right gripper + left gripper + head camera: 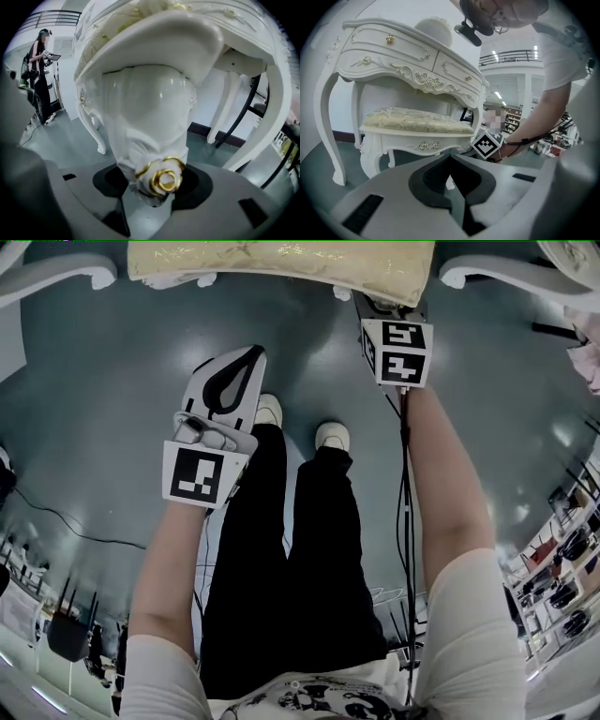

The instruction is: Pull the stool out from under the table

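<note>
The white carved stool [281,266] with a cream-gold cushion shows at the top of the head view, between the white table's legs [56,277]. My right gripper [389,304] is at the stool's front right corner. In the right gripper view the stool's carved corner [150,112], with a gold rose [161,178], sits between the jaws of my right gripper [152,187], which are closed on it. My left gripper [251,352] hangs to the left above the floor, shut and empty. Its view looks at the stool [417,122] under the ornate table [408,61].
The person's legs and white shoes [333,435] stand just in front of the stool. A cable [66,521] lies on the grey floor to the left. Curved table legs [276,117] flank the stool. Another person [40,70] stands far back.
</note>
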The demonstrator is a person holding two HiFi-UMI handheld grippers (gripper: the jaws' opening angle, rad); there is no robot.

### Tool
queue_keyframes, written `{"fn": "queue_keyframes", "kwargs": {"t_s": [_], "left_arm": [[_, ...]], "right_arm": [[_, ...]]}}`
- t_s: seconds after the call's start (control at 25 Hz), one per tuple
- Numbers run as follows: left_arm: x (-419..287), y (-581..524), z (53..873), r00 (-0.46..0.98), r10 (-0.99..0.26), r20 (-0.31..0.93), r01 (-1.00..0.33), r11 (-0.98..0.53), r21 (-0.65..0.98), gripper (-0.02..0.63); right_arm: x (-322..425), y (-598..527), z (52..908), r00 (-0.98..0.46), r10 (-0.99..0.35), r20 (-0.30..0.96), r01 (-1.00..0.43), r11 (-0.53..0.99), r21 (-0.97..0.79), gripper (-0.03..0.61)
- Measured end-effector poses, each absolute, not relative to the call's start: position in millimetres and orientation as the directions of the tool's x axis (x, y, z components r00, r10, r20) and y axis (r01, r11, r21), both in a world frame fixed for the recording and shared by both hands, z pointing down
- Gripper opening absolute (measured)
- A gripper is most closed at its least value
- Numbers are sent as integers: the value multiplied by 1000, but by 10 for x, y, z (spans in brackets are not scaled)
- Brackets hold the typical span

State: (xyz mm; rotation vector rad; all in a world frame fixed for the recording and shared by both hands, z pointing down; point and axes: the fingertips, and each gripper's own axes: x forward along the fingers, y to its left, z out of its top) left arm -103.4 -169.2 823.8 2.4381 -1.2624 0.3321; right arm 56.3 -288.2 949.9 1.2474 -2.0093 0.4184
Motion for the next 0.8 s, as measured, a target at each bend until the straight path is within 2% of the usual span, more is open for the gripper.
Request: {"fn": "queue_keyframes", "kwargs": {"t_s": [0.36,0.8], "left_arm": [[-954,-1371,8290,532,-765,363,-847,-474,241,17],[-556,-294,8217,508,-764,397,-861,-448,240,17]], "right_arm": [[606,-2519,9507,-303,-609,733,-846,526,88,258],[893,-1508,9403,-375,-573,729,-788,612,75,258]]}}
